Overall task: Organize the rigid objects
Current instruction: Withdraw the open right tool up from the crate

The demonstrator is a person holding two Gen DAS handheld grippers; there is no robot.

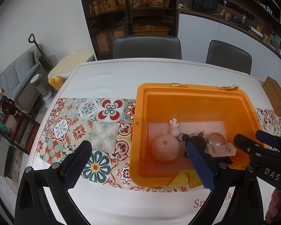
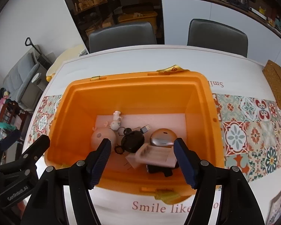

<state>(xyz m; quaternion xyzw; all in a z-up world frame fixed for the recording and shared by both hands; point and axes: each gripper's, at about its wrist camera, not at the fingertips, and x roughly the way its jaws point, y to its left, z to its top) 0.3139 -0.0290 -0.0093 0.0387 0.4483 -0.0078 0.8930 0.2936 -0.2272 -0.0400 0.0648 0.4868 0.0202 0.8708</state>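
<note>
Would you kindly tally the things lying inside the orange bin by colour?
Pink: 2, the round ball and the flat tray
White: 1, the figurine
Black: 2, the round case and the block under the tray
Silver: 1, the dome
Total: 6 in the orange bin

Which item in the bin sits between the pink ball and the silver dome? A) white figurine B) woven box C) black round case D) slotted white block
C: in the right wrist view the black round case lies in the orange bin with the pink ball on its left and the silver dome on its right.
</note>
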